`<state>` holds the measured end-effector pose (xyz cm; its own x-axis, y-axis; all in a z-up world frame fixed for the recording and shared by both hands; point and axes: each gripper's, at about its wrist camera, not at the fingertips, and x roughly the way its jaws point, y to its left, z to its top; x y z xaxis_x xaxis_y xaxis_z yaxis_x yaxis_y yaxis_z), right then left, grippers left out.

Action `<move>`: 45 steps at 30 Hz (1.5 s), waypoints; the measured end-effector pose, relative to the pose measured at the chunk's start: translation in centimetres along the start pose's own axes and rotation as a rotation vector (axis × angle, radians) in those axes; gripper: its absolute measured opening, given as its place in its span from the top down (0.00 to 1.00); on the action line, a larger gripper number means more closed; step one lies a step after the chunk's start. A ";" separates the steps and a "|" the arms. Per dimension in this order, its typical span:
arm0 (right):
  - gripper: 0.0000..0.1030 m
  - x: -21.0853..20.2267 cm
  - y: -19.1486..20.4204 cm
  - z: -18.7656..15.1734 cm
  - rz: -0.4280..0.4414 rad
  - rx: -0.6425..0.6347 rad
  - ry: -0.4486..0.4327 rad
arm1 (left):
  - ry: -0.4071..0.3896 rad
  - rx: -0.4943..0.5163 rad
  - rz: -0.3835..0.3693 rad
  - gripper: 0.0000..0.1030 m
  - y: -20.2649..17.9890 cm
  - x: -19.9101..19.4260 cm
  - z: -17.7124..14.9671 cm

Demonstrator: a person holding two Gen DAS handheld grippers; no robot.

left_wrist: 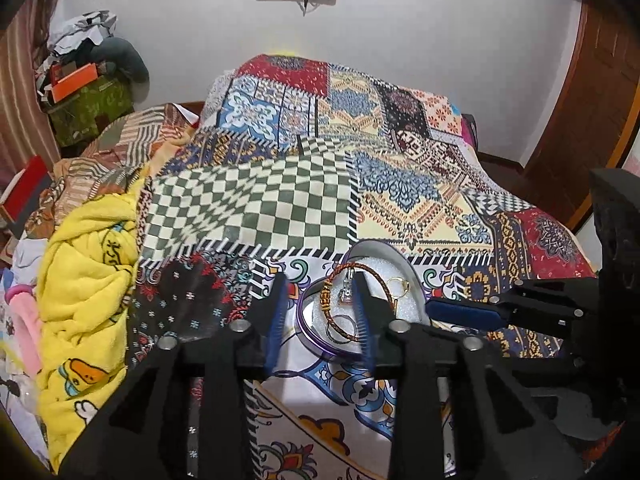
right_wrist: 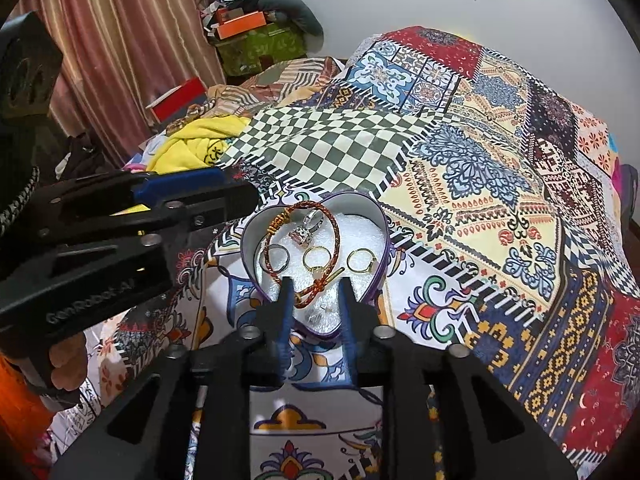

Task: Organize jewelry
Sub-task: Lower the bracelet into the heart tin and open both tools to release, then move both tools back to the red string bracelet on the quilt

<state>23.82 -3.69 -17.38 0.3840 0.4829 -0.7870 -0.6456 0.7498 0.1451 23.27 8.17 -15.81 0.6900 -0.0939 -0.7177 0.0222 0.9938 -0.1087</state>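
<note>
Right claw [right_wrist: 314, 294] gapes, level, over heart box [right_wrist: 382, 216].

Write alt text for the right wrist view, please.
A heart-shaped box lined with white foam holds a braided red bracelet, a silver ring and two gold rings, on a patchwork bedspread. The right gripper hovers open at its near edge; the left gripper reaches in from the left.

A bed [left_wrist: 400, 184] under a patchwork quilt [right_wrist: 500, 168] meets a plain white wall [left_wrist: 400, 32]. Striped pinkish curtains [right_wrist: 120, 40] hang left, a wooden door [left_wrist: 592, 100] stands right, cluttered boxes [right_wrist: 256, 40] fill the corner.
</note>
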 end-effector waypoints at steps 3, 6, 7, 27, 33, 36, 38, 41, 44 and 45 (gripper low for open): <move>0.73 -1.1 0.1 -0.1 -0.017 -0.005 -0.022 | -0.020 0.002 0.006 0.61 -0.2 -1.3 0.3; 0.73 -2.5 -0.1 -0.1 -0.033 -0.002 -0.047 | -0.040 0.009 0.019 0.58 -0.6 -2.5 0.5; 0.73 -2.9 -0.1 -0.1 -0.037 0.002 -0.054 | -0.049 0.015 0.026 0.57 -0.8 -3.0 0.5; 0.72 -11.4 -5.8 -5.6 -0.223 0.100 -0.118 | 0.034 0.114 -0.037 0.50 -8.2 -4.5 -3.3; 0.72 -11.8 -7.5 -8.3 -0.237 0.140 -0.077 | 0.126 0.139 -0.072 0.50 -11.0 -1.7 -5.5; 0.72 -11.5 -8.1 -9.4 -0.228 0.161 -0.055 | 0.170 0.150 -0.073 0.50 -11.8 0.2 -6.4; 0.72 -11.3 -8.3 -10.1 -0.226 0.168 -0.045 | 0.202 0.141 -0.087 0.50 -12.1 1.4 -6.6; 0.72 -11.0 -8.7 -10.8 -0.227 0.173 -0.030 | 0.232 0.131 -0.110 0.53 -12.5 2.8 -6.7; 0.72 -10.8 -9.2 -11.1 -0.222 0.186 -0.021 | 0.267 0.117 -0.146 0.56 -12.9 4.1 -6.8; 0.72 -10.7 -9.4 -11.2 -0.217 0.192 -0.021 | 0.277 0.114 -0.151 0.57 -13.1 4.5 -6.9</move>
<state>18.39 -20.96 -16.99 0.5145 0.3095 -0.7997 -0.4106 0.9076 0.0871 21.08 -5.68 -22.36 0.4504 -0.2380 -0.8606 0.2006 0.9662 -0.1622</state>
